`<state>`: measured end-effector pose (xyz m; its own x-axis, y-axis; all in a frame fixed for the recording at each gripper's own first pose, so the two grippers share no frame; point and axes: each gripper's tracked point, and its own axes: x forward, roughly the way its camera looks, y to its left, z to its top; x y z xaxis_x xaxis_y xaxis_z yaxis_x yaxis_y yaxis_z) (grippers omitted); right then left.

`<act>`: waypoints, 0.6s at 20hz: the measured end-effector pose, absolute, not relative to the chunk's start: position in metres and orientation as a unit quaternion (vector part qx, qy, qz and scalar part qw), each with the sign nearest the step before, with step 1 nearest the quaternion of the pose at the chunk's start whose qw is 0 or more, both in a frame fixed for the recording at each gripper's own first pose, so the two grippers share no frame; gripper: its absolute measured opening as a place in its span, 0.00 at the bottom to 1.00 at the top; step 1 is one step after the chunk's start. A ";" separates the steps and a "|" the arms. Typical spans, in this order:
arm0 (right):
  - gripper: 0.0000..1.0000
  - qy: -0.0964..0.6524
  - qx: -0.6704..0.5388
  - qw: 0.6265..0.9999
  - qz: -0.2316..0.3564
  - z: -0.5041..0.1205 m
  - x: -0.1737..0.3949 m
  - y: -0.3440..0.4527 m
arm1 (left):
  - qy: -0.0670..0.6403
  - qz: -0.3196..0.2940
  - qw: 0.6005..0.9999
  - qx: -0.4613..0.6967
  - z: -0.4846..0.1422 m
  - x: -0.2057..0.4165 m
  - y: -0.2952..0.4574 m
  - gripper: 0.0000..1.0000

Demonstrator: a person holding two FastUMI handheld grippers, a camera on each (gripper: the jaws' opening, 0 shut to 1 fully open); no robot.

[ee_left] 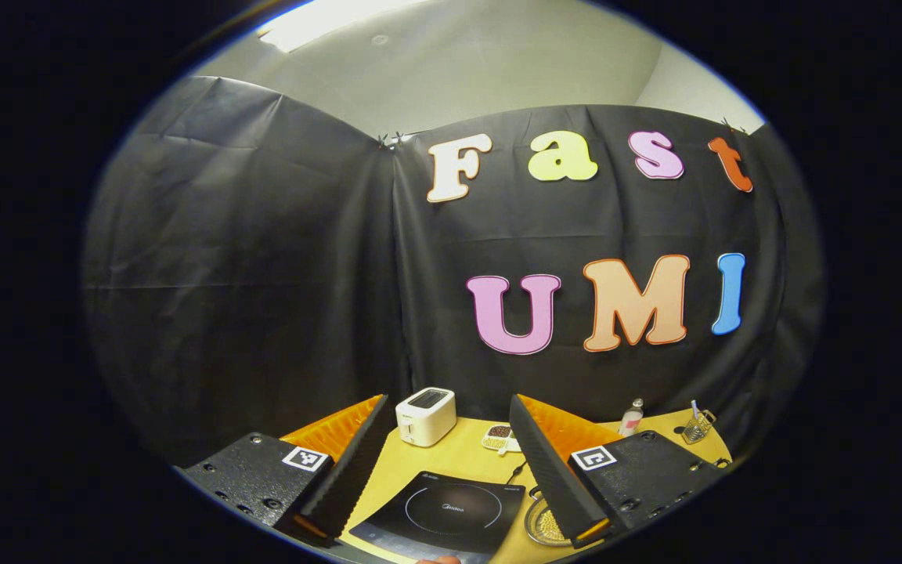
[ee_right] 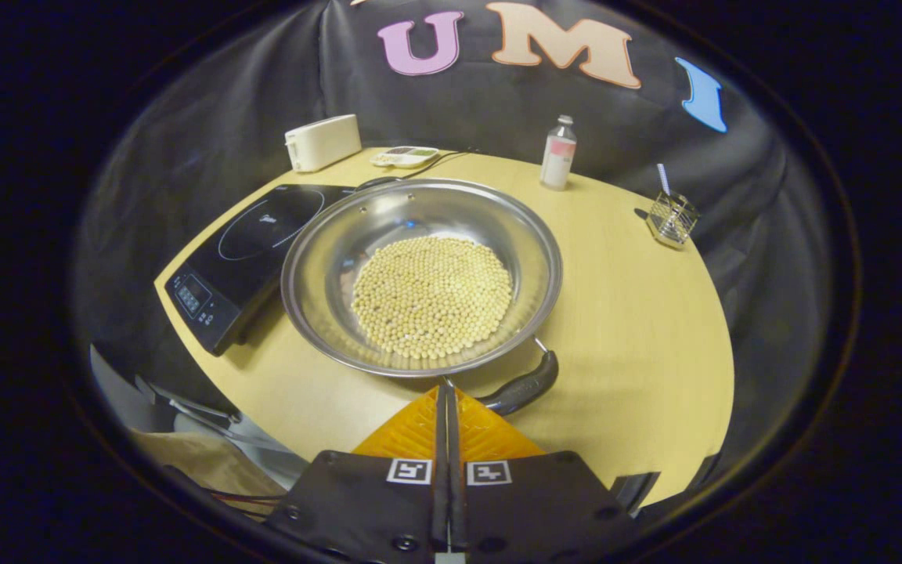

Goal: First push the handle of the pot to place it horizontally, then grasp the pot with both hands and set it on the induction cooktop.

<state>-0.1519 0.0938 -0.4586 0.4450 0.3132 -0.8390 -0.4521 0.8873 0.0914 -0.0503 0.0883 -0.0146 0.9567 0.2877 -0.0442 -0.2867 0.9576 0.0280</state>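
Wooden counter (ee_right: 639, 313) in a black-cloth booth. Induction cooktop (ee_right: 251, 243) sits at its left, and the steel pot (ee_right: 420, 274) is just right of it, overlapping its near edge, still on the counter. The pot is wide and shallow, polished, with a layer of soybeans (ee_right: 431, 296) in the bottom. Its dark handle (ee_right: 525, 388) lies at the near rim, angled off to the right. Right hand-held gripper (ee_right: 445, 392) has its fingers pressed together, tip at the pot's near rim just left of the handle: looks like the handle-push step. Next: nudge the handle level. Left hand-held gripper (ee_left: 443, 439) is held high, fingers wide apart, holding nothing.
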 end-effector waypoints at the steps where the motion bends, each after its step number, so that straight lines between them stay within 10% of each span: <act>1: 0.04 0.476 -0.075 0.847 0.225 -0.460 -0.152 0.093 | 0.024 0.147 0.989 0.011 -0.013 -0.050 0.089 0.96; 12: 0.04 0.478 -0.093 0.849 0.205 -0.471 -0.115 0.062 | 0.026 0.157 0.987 0.016 -0.016 -0.047 0.094 0.97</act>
